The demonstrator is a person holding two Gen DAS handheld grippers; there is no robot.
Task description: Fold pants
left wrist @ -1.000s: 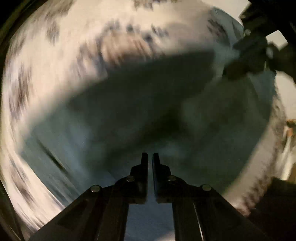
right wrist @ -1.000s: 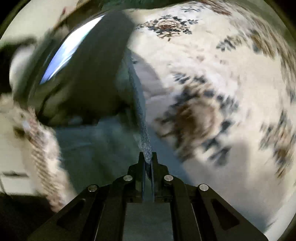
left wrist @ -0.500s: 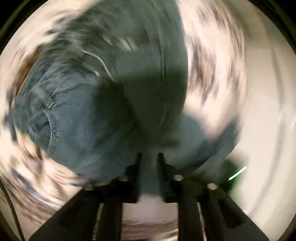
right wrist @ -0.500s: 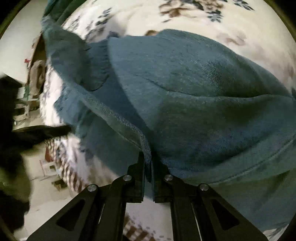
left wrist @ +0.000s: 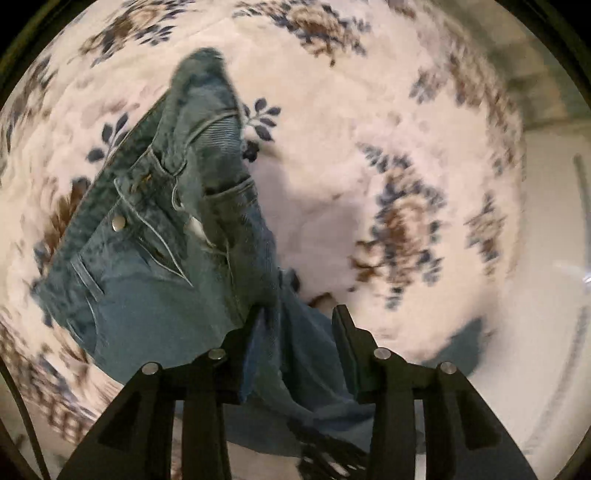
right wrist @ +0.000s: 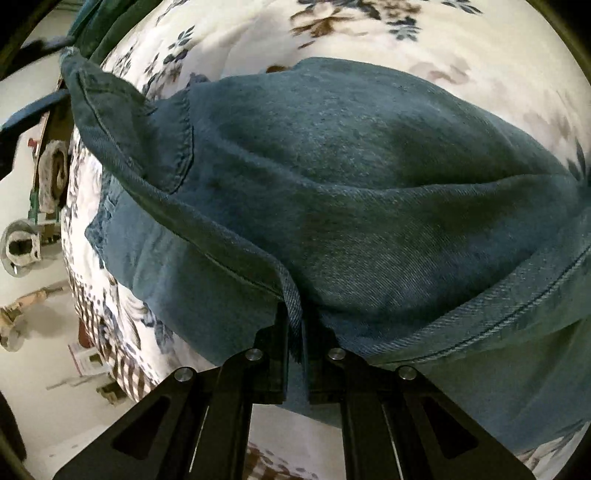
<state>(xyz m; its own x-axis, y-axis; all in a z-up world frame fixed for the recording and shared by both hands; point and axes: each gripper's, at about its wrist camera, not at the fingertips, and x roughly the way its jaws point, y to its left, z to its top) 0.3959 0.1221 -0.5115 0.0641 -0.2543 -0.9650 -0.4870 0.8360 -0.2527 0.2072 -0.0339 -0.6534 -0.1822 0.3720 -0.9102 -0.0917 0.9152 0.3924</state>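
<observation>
Blue jeans (left wrist: 147,280) lie crumpled on the floral bedspread (left wrist: 369,129), waistband and metal button (left wrist: 118,222) facing up on the left. My left gripper (left wrist: 297,321) points down over them and its jaws are opening. A strip of denim runs loosely through the gap down to a frayed hem (left wrist: 325,454), and the pads do not press on it. In the right wrist view a wide fold of the jeans (right wrist: 369,192) lies over the bed. My right gripper (right wrist: 294,317) is shut on a stitched edge of the denim.
The bedspread (right wrist: 258,29) ends at the left of the right wrist view. Beyond that edge is pale floor (right wrist: 37,369) with small clutter (right wrist: 22,247). A pale surface (left wrist: 554,258) runs along the right side of the left wrist view.
My left gripper went from shut to parted and rolled, so the jeans' waistband came into view. My right gripper sank to the bed with the denim edge, then kept still.
</observation>
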